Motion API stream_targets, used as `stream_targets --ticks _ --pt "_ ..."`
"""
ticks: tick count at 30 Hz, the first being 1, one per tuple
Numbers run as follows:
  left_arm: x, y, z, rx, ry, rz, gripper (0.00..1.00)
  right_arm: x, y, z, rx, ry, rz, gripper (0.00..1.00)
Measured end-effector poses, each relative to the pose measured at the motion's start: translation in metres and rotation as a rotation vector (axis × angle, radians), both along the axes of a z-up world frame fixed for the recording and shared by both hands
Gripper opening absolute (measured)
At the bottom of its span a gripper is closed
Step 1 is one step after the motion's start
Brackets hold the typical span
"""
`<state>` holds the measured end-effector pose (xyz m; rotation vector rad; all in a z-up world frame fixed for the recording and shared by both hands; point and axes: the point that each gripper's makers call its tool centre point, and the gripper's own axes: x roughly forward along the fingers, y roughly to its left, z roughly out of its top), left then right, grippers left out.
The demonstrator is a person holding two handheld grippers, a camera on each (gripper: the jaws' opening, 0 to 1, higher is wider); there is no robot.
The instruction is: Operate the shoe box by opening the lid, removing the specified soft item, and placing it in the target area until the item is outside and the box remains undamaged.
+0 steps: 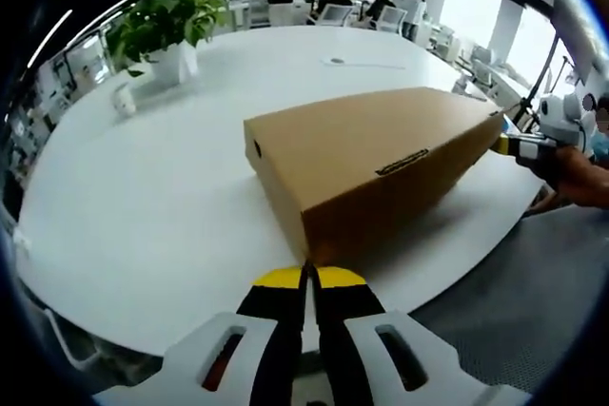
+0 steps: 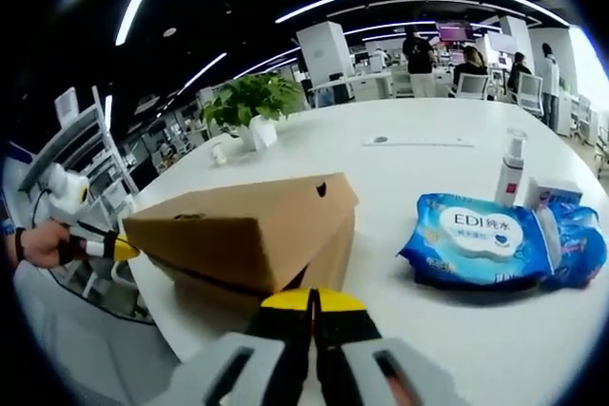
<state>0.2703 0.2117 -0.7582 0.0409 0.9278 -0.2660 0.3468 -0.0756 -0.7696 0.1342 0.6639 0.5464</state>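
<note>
An open office surrounds a white round table (image 1: 143,206). The cardboard shoe box (image 1: 381,164) lies there, lid partly lifted. Both the left gripper (image 1: 306,278) and right gripper (image 2: 311,299) have jaws pressed together, tips touching the box. Blue wipes pack (image 2: 485,240) at three o'clock.

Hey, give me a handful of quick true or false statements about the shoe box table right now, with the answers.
1. The shoe box lies on a white table. True.
2. A blue wipes pack lies on the table beside the box. True.
3. The left gripper holds a soft item. False: its fingers are together, holding nothing.
4. The potted plant stands on the box. False: it stands on the table behind it.
5. The right gripper is shut. True.
</note>
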Motion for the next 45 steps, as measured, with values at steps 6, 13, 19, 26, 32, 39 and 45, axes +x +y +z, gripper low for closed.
stream_targets --ticks 6,13,19,26,32,39,45 --pt "-0.003 -0.001 -0.002 -0.004 0.009 0.0 0.0 0.0 -0.002 -0.003 0.004 0.013 -0.008 0.0" --pt "-0.006 0.0 -0.004 -0.01 0.012 0.006 0.0 0.0 0.0 -0.005 0.002 0.015 -0.001 0.0" --pt "-0.005 0.006 0.005 -0.033 -0.004 0.033 0.01 0.003 -0.006 0.001 0.019 0.015 -0.015 0.0" --pt "0.0 0.018 0.018 -0.089 -0.033 0.117 0.07 0.01 -0.011 0.019 0.079 0.002 -0.044 0.1" --pt "0.014 0.014 0.028 -0.207 -0.067 0.189 0.2 0.01 -0.004 0.026 0.136 0.011 -0.04 0.22" --pt "0.021 0.004 0.023 -0.256 -0.052 0.2 0.27 0.006 0.012 0.027 0.201 0.045 -0.025 0.3" --pt "0.024 -0.004 0.017 -0.306 -0.032 0.22 0.37 0.002 0.022 0.022 0.221 0.081 -0.007 0.38"
